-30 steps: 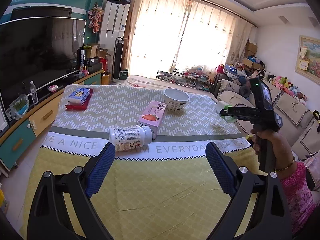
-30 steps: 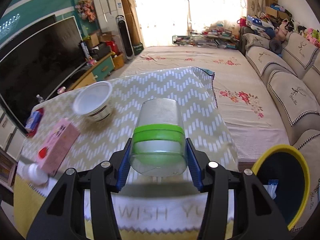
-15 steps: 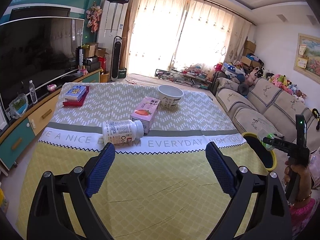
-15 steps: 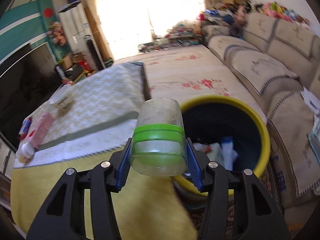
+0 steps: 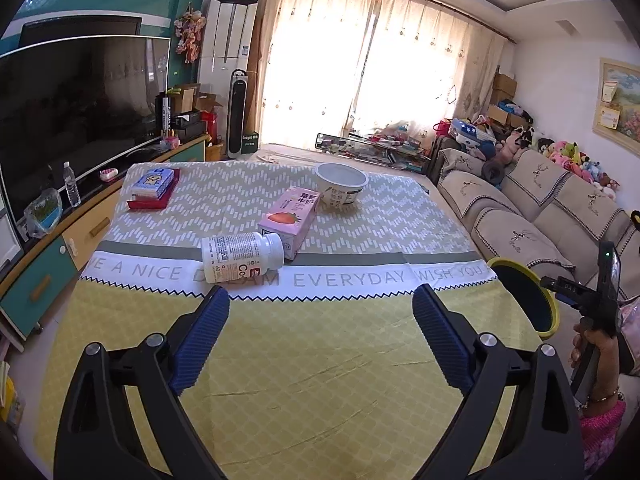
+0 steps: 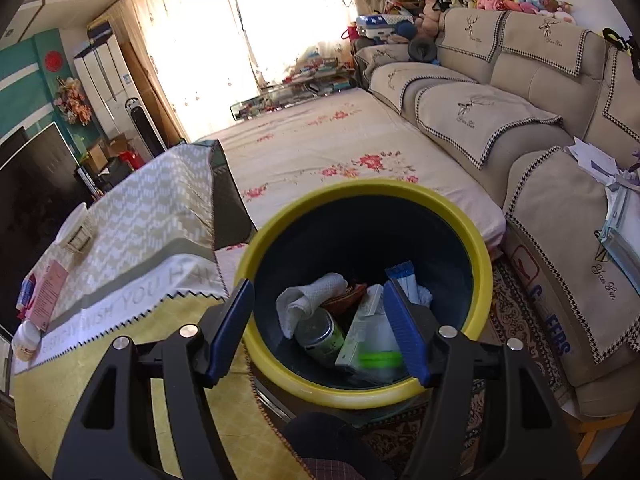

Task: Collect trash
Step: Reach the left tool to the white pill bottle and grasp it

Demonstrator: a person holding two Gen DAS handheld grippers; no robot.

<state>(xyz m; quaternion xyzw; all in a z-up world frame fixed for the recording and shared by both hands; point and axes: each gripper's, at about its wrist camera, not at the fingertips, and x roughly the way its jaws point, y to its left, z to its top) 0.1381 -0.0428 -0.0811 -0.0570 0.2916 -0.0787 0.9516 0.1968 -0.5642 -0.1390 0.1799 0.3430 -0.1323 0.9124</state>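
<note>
Right gripper [image 6: 320, 330], jaws just opened and empty, above bin [image 6: 486, 276]; green-banded jar [image 6: 378, 360] drops in. Left gripper [image 5: 320, 336] stands apart, empty; withdraw clear of the rim.

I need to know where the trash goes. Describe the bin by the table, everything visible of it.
The bin is round, with a thick yellow rim and a dark blue inside; it looks like plastic. It stands upright and open, with no lid in view, on the floor between the table's corner and the sofa. Inside lie a crumpled white cloth, a cup with a green band, a white carton and other scraps. The right gripper hangs over it, jaws open.
</note>
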